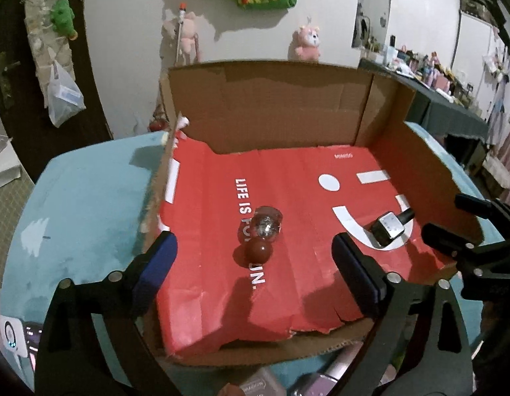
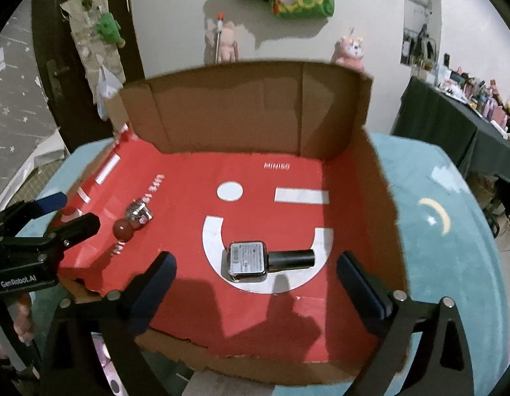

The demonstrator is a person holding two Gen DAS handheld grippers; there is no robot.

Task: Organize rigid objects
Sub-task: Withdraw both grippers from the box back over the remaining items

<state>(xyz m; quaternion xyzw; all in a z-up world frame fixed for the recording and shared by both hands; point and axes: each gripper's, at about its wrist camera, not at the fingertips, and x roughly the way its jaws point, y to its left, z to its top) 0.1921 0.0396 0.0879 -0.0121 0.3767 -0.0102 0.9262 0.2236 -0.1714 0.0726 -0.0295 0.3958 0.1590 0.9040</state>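
So two things are already parked inside the cardboard box (image 2: 380, 178), which is sat on a teal tabletop (image 1: 83, 191). A clear glass bottle with a dark red round cap (image 1: 261, 236) is lying on its side over the white lettering on the left part of the red liner (image 2: 189, 178), and a square nail polish bottle with a black cap (image 2: 255, 259) is lying flat on the white smile graphic toward the right, well apart from the first one. Both grippers are spread wide with nothing gripped: the left gripper (image 1: 255, 260) is hovered right over the round-capped bottle, the right gripper (image 2: 256, 279) is lined up just short of the nail polish. A couple of other small items can be glimpsed below the box's near edge, too cropped to be named, so it's guessed that more is left to be sorted; whether the two bottles are being placed or picked up can't be told. As for writing: "LIFE IS F… UN." is printed on the liner, partly covered by the bottle, "MINISO" is seen near the back wall, "GenRobot.AI" is marked on the left gripper's body, and the nail polish label is too tiny to be read.
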